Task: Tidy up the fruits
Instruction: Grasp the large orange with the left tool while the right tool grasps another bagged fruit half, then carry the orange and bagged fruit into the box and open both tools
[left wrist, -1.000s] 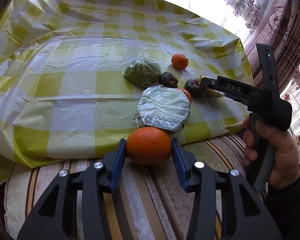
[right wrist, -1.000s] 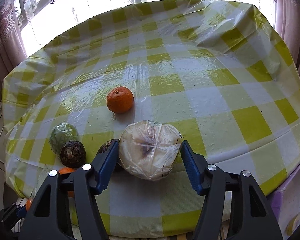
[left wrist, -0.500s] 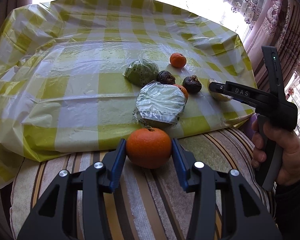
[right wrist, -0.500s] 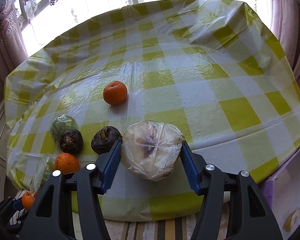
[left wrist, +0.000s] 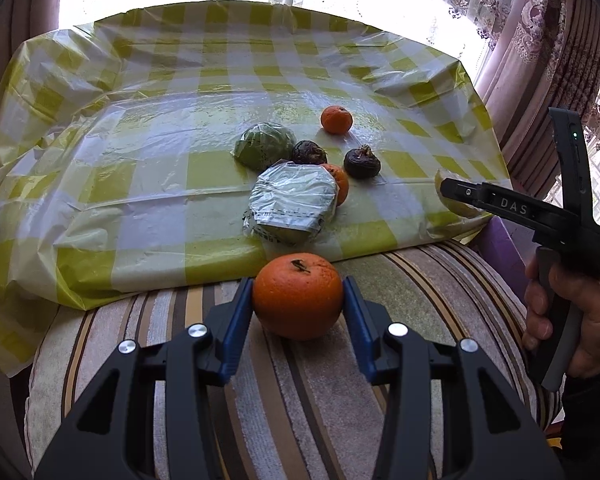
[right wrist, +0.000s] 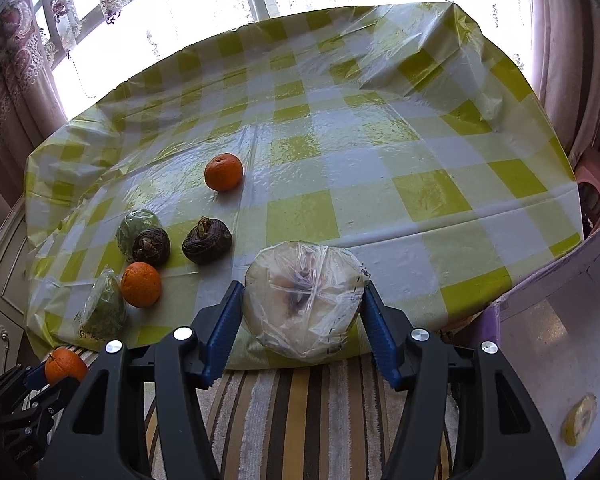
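Both grippers are drawing back off the desk [left wrist: 148, 184], left gripper [left wrist: 298, 300] pinching an orange [left wrist: 298, 295], right gripper [right wrist: 302, 312] pinching a bagged fruit [right wrist: 304, 300]; keeping both squeezes steady matters while carrying.

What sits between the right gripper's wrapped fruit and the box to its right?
Nothing visible. The right gripper holds the wrapped fruit over the table edge; the box lies just right, past open striped cushion.

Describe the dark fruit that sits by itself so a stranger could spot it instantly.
On the yellow-checked plastic tablecloth, find the fruit cluster at the near left. The dark brown wrinkled fruit stands clear of everything, while its twin rests against a green plastic-wrapped fruit.
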A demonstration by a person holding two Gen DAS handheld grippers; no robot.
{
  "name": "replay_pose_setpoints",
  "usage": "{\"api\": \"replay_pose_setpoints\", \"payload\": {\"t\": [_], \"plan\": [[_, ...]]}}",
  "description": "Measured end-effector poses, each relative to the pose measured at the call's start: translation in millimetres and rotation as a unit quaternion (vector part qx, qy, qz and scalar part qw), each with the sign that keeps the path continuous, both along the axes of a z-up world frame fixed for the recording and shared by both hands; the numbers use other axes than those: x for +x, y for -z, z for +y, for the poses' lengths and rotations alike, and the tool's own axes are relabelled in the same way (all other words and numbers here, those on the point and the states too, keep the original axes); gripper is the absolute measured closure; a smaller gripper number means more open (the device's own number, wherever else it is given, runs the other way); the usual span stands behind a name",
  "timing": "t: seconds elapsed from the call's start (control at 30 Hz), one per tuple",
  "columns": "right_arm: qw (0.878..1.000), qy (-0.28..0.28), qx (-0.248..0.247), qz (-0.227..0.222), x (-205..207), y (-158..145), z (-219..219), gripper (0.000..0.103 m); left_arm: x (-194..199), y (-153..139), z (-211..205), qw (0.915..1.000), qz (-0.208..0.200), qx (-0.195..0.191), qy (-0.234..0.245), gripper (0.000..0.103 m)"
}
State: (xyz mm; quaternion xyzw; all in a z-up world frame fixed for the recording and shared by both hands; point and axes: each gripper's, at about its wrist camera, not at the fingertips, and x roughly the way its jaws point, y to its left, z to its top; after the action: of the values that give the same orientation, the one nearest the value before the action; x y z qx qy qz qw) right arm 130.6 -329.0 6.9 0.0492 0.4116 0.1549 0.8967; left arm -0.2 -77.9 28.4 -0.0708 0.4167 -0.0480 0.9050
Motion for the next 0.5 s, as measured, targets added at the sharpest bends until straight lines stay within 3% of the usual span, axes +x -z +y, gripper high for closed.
{"api": "replay_pose_setpoints", "payload": {"t": [0.5], "plan": [[0.998,0.047,0.016,-0.029,-29,-32,-79,0.045,10,-22,-74,0.9956,-0.027,0.012,0.089,0.058]]}}
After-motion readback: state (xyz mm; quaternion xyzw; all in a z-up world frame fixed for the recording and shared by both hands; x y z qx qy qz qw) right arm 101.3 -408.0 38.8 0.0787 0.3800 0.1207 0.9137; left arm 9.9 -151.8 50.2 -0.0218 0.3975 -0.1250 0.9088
